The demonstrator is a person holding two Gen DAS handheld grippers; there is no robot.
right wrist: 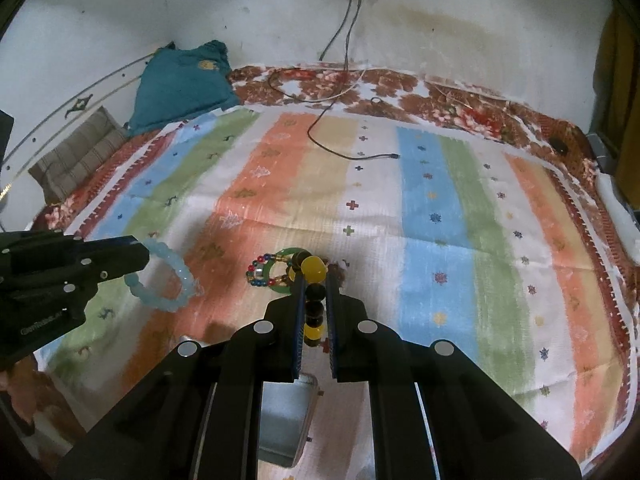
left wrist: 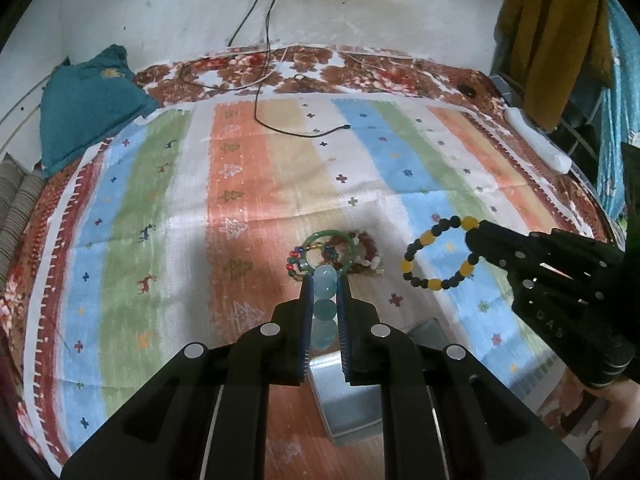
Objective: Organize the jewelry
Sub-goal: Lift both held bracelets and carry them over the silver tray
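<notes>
Broadly, everything sits on a bed spread with a striped cloth (left wrist: 248, 184), and the move ahead seems to turn on the grey open box (left wrist: 344, 400) lying at the near edge of that cloth, directly below and slightly behind both sets of fingertips. In the left wrist view the box shows under the left hand-held gripper (left wrist: 325, 280); in the right wrist view it shows below the right hand-held gripper (right wrist: 315, 276); so, as I judge it, each hand would have to draw back and down toward the person to reach it, and neither looks clearly nearer. Ahead of both, well apart from the box, the remaining pile of jewelry (left wrist: 332, 254) lies on the orange and white stripes: a green bangle with small coloured beads and a reddish strand beside it. The left hand-held gripper is closed on a pale blue bead bracelet (right wrist: 168, 280), whose loop hangs out to the side of the fingers, clear of the cloth. The right hand-held gripper is pinched tight on a black-and-yellow bead bracelet (left wrist: 438, 254), its ring likewise hanging free in the air. As for writing, the right gripper's body carries raised letters reading "DAS" (left wrist: 550, 322), and the left gripper's body has a small white label (right wrist: 42, 322) too blurred to read.
</notes>
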